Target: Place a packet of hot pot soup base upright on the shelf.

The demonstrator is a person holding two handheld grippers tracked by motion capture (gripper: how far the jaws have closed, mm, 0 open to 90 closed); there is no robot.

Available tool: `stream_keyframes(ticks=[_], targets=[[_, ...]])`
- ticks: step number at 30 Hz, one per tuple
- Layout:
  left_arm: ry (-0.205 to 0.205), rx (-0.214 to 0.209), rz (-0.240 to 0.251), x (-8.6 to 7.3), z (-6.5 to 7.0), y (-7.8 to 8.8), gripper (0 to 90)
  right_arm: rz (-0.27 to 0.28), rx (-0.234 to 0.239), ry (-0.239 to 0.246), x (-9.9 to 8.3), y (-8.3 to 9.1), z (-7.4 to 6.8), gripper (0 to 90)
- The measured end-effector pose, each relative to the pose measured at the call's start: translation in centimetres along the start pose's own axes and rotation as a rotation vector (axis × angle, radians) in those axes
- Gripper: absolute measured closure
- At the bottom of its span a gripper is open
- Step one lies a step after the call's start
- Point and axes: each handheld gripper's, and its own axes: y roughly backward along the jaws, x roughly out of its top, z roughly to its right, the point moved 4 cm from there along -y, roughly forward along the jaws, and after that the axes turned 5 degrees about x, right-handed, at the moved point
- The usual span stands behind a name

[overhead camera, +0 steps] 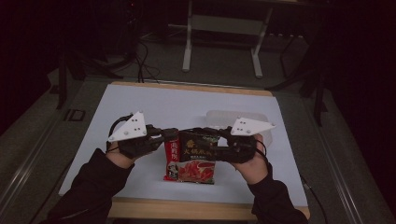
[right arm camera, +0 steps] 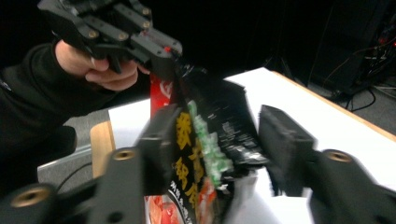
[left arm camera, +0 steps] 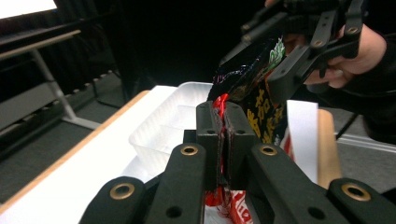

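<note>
The room is very dark. Only the white table (overhead camera: 196, 105) looks bright in the high view, and the floor around it fades to black at the corners. The picture there is soft and a bit grainy. In the left gripper view, a bright white patch glows in the top left corner, and the near black parts are sharp while the far table edge is fuzzy. In the right gripper view, the shiny packet (right arm camera: 205, 140) shows small glints, and the right side is smeared with blur.
</note>
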Motion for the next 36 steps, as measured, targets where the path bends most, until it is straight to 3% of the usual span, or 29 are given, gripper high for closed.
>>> stream_keyframes(ticks=[2,5,9,14,16,18,20,22,24,30,36], targets=[[-0.002,0.011,0.002,0.0,0.1,-0.1,87.9,-0.019,-0.005,0.004,-0.2,-0.1,0.1,69.2],[-0.007,0.006,-0.003,0.0,0.0,0.0,87.8,-0.024,0.015,-0.021,-0.2,-0.1,0.2,71.4],[0.010,-0.016,0.001,0.1,-0.2,0.1,87.4,-0.026,0.007,-0.002,0.0,0.0,-0.1,73.8],[0.000,-0.023,0.014,0.5,-0.3,0.2,85.9,-0.013,-0.006,0.001,0.6,0.4,-0.6,75.8],[0.011,-0.047,0.013,0.7,-0.5,0.3,83.3,-0.019,-0.008,0.001,0.9,0.5,-0.7,76.0],[0.003,-0.050,0.013,0.7,-0.6,0.3,73.4,-0.019,-0.007,-0.002,1.0,0.6,-0.8,76.1],[0.032,-0.071,0.029,0.8,-1.0,0.7,68.4,-0.017,-0.019,0.004,1.3,0.9,-0.8,76.4],[0.056,-0.050,0.037,0.8,-1.5,1.1,57.5,-0.013,-0.023,0.011,1.4,1.1,-0.8,76.4],[0.077,-0.048,0.051,0.7,-1.9,1.5,54.6,-0.005,-0.032,0.008,1.6,1.4,-0.7,76.5],[0.146,-0.073,0.047,-0.6,-2.6,1.8,27.6,0.034,-0.075,-0.004,2.6,2.8,-0.3,76.4],[0.172,-0.106,0.057,-2.0,-2.6,1.8,14.4,0.073,-0.139,-0.001,4.1,4.3,0.2,76.4]])
